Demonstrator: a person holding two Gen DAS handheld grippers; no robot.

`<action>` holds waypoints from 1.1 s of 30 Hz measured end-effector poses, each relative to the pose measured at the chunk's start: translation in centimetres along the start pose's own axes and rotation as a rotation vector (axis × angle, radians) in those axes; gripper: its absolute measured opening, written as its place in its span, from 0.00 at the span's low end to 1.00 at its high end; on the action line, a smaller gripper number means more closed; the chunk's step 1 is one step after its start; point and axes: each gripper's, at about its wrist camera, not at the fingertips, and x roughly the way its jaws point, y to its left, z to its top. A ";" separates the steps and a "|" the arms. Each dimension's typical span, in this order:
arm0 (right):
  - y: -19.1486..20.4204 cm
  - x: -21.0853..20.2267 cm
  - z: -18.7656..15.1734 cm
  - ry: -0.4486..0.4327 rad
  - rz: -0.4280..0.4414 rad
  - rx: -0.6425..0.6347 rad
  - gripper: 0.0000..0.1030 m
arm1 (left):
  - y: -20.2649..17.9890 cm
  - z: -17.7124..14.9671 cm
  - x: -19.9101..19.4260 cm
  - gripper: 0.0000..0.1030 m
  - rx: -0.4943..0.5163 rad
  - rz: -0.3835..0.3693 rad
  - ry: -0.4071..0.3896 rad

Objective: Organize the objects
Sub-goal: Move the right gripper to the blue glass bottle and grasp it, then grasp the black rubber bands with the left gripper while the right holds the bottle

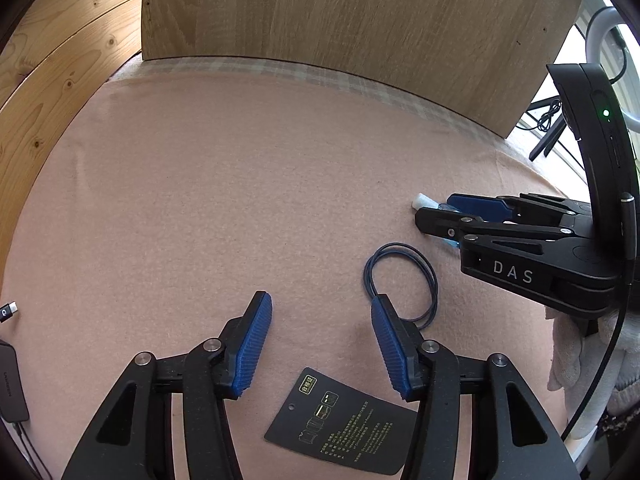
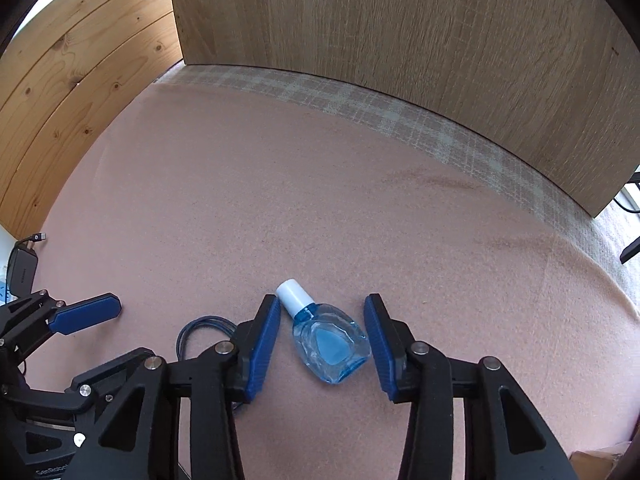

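A small clear-blue bottle with a white cap lies on its side on the pink cloth, between the fingers of my right gripper, which is open around it without touching. In the left wrist view only the bottle's white cap shows past the right gripper. My left gripper is open and empty above the cloth. A coiled dark blue cable lies by its right fingertip; it also shows in the right wrist view. A black printed card lies between the left fingers.
A wooden board stands upright at the back of the pink cloth. A pine wall is at the left. A black charger with a cable sits at the left edge. A white cloth lies at the right.
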 end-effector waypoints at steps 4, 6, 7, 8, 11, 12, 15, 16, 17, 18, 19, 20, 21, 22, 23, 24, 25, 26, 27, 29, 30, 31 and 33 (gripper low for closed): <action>-0.9 -0.5 -0.8 0.009 0.006 0.014 0.29 | -1.0 0.2 0.5 0.52 0.018 -0.014 0.008; -1.1 -0.7 -1.4 0.006 -0.001 0.014 0.29 | -1.6 0.3 0.8 0.51 0.025 -0.022 0.012; -1.3 -0.9 -1.7 0.003 -0.008 0.016 0.29 | -1.8 0.4 0.9 0.51 0.028 -0.026 0.012; -1.5 -1.0 -2.0 0.001 -0.017 0.021 0.29 | -2.1 0.5 1.1 0.51 0.031 -0.028 0.011; -2.3 -1.6 -3.0 0.000 -0.022 0.050 0.29 | -2.7 0.8 1.5 0.50 0.042 -0.029 0.014; -2.6 -1.8 -3.4 0.000 -0.021 0.061 0.29 | -2.8 0.8 1.6 0.49 0.047 -0.023 0.013; -3.6 -2.4 -4.7 0.001 -0.025 0.094 0.29 | -2.9 1.2 1.7 0.41 0.048 -0.018 0.014; -3.9 -2.7 -5.2 0.003 -0.027 0.106 0.29 | -2.9 1.3 1.8 0.40 0.048 -0.013 0.012; -4.2 -2.9 -5.7 0.006 -0.025 0.117 0.29 | -2.9 1.3 1.8 0.37 0.048 -0.010 0.009; -4.5 -3.1 -6.2 0.008 -0.024 0.127 0.28 | -3.0 1.4 1.9 0.34 0.050 -0.003 0.006; -4.8 -3.3 -6.6 0.010 -0.026 0.137 0.28 | -3.1 1.4 2.0 0.31 0.057 0.003 0.004; -5.1 -3.5 -7.1 0.012 -0.028 0.146 0.28 | -3.3 1.4 2.1 0.24 0.064 0.004 0.006; -5.3 -3.6 -7.5 0.012 -0.030 0.153 0.28 | -3.4 1.4 2.1 0.20 0.070 0.007 0.004; -5.5 -3.8 -7.9 0.012 -0.033 0.161 0.28 | -3.6 1.4 2.2 0.18 0.076 0.007 0.003; -5.7 -4.0 -8.2 0.012 -0.034 0.168 0.28 | -3.7 1.3 2.2 0.14 0.081 0.009 0.001; -5.8 -4.2 -8.6 0.011 -0.035 0.174 0.28 | -3.9 1.3 2.2 0.09 0.086 0.008 0.003; -6.0 -4.4 -9.0 0.012 -0.038 0.178 0.28 | -4.0 1.3 2.2 0.06 0.089 0.008 0.003; -6.1 -4.5 -9.4 0.012 -0.042 0.182 0.28 | -4.1 1.2 2.3 0.04 0.090 0.005 0.006; -6.1 -4.7 -9.7 0.011 -0.047 0.184 0.28 | -4.4 1.1 2.4 0.04 0.092 0.003 0.003; -6.3 -5.0 -10.3 0.009 -0.054 0.190 0.28 | -4.7 0.8 2.4 0.03 0.093 -0.003 0.004; -6.4 -5.1 -10.6 0.007 -0.058 0.194 0.28 | -4.8 0.7 2.4 0.03 0.091 -0.012 0.007; -6.5 -5.2 -10.9 0.007 -0.059 0.198 0.28 | -5.0 0.5 2.4 0.03 0.089 -0.022 0.011; -6.8 -5.5 -11.5 0.003 -0.054 0.216 0.28 | -5.3 0.0 2.3 0.03 0.088 -0.035 0.015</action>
